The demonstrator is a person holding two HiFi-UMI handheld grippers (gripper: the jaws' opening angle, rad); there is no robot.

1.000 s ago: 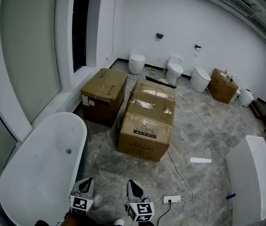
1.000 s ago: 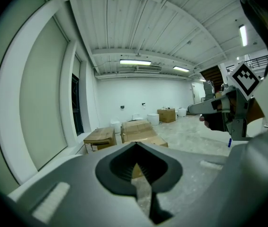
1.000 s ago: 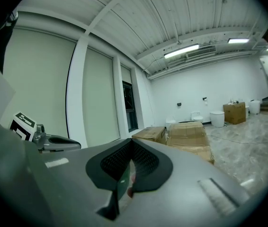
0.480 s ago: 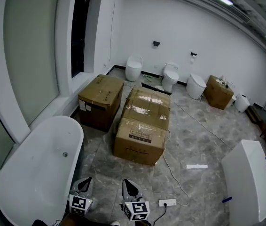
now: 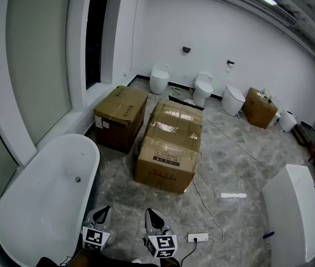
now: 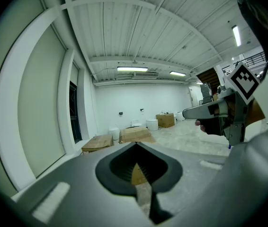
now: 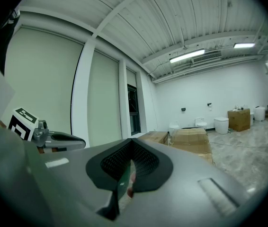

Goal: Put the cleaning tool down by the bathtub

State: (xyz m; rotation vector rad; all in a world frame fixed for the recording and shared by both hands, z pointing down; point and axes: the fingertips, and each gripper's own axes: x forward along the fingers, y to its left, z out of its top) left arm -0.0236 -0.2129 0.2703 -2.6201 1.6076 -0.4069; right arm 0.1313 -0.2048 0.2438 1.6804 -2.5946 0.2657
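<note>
Grey marbled floor (image 5: 246, 160) of a white-walled room, seen from above. The widest open floor lies right of centre, between the stacked goods and a white fixture (image 5: 294, 204) at the lower right edge. A narrower lane runs between the bathtub (image 5: 40, 204) and the nearest box. The bathtub, lower left, has its long axis running from the near edge up and slightly right, and its far end sits close under a white wall ledge (image 5: 71, 121).

Three cardboard boxes stand mid-floor: a side box (image 5: 121, 114) by the ledge, then a rear box (image 5: 175, 124) and a front box (image 5: 166, 163) touching end to end. A fourth box (image 5: 260, 108) and a row of toilets (image 5: 203, 87) line the far wall.

A cable (image 5: 205, 202) trails across the floor from the front box to a power strip (image 5: 197, 238). A flat white strip (image 5: 234, 195) lies on open floor with its long axis left to right. A small blue object (image 5: 267, 236) rests at the fixture's near rim, well apart from the bathtub, pointing up and right. Which of these, if any, is the cleaning tool cannot be told.

Left gripper (image 5: 100, 216), at the bottom edge, is just beside the bathtub's right rim, with the right gripper (image 5: 154, 220) near it. In each gripper's own view the jaws are closed together, with nothing visible between them
</note>
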